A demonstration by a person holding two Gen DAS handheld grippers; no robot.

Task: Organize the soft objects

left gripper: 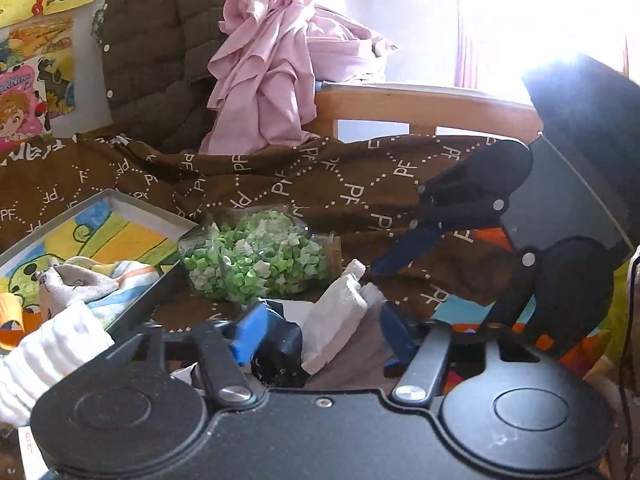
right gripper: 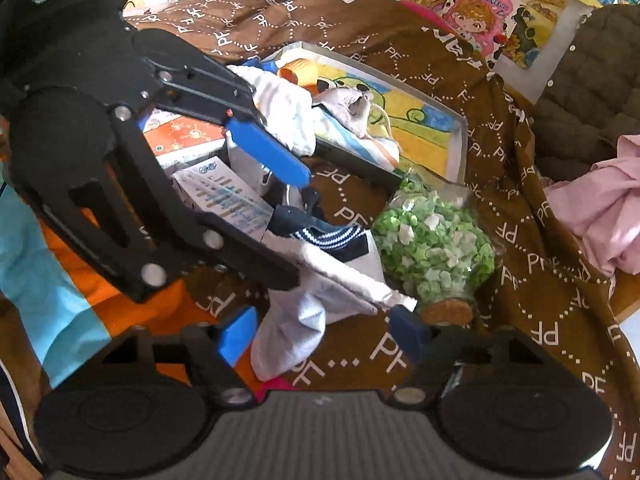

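Note:
A white sock with a navy striped cuff (right gripper: 316, 292) lies on the brown bedspread; it also shows in the left wrist view (left gripper: 336, 320). My left gripper (left gripper: 320, 336) is open, its blue fingers either side of the sock and a dark cloth (left gripper: 280, 348). In the right wrist view the left gripper (right gripper: 288, 220) reaches in from the left over the sock. My right gripper (right gripper: 324, 334) is open, just above the sock's toe. In the left wrist view the right gripper (left gripper: 404, 248) comes in from the right. A grey tray (left gripper: 120, 200) holds more socks and cloths (left gripper: 100, 276).
A glass jar of green paper stars (right gripper: 436, 240) lies on its side beside the sock, its cork lid (right gripper: 446, 314) near my right finger. Small cartons (right gripper: 224, 196) lie under the left gripper. A pink garment (left gripper: 264, 80) and brown jacket (left gripper: 160, 40) hang on the wooden bed rail (left gripper: 420, 108).

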